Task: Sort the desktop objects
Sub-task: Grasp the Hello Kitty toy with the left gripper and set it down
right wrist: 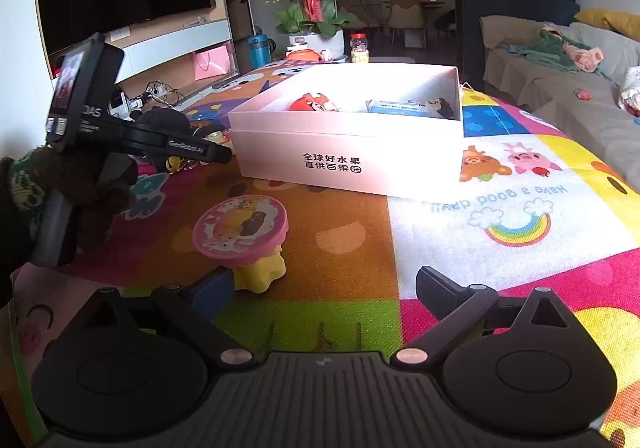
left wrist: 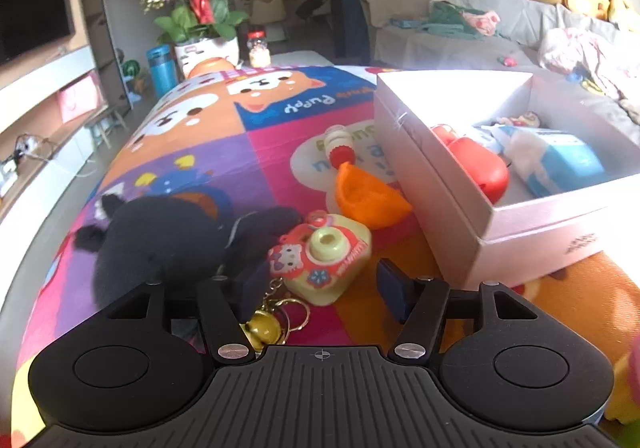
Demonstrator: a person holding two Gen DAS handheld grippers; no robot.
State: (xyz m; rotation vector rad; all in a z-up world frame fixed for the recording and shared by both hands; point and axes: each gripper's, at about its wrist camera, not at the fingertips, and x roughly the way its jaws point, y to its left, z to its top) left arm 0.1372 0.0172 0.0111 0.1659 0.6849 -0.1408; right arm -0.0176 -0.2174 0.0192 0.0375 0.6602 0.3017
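The left gripper (left wrist: 322,288) was seen partly open, its pads standing either side of the toy camera keychain (left wrist: 320,258) without pressing on it, so nothing was held. A black plush toy (left wrist: 168,236) lay just left of the keychain, an orange cup-like piece (left wrist: 368,195) and a small red-and-white toy (left wrist: 340,145) farther off, and the white box (left wrist: 460,224), already holding a red item and a blue packet, stood to the right. The step in hand was judged to be the pick-up of the keychain; a firm closing on its body, then a lift over the near wall of the box, would be called for, with the dangling ring and bell minded. The right gripper (right wrist: 320,288) was held wide open and empty above the desk (right wrist: 360,232), a pink-topped yellow toy (right wrist: 244,236) just beyond its left finger. On the box front "全球好水果 直供百果园" could be read; "Have a good day!!" appeared upside down on the mat, and "Puppy" likewise in the left view.
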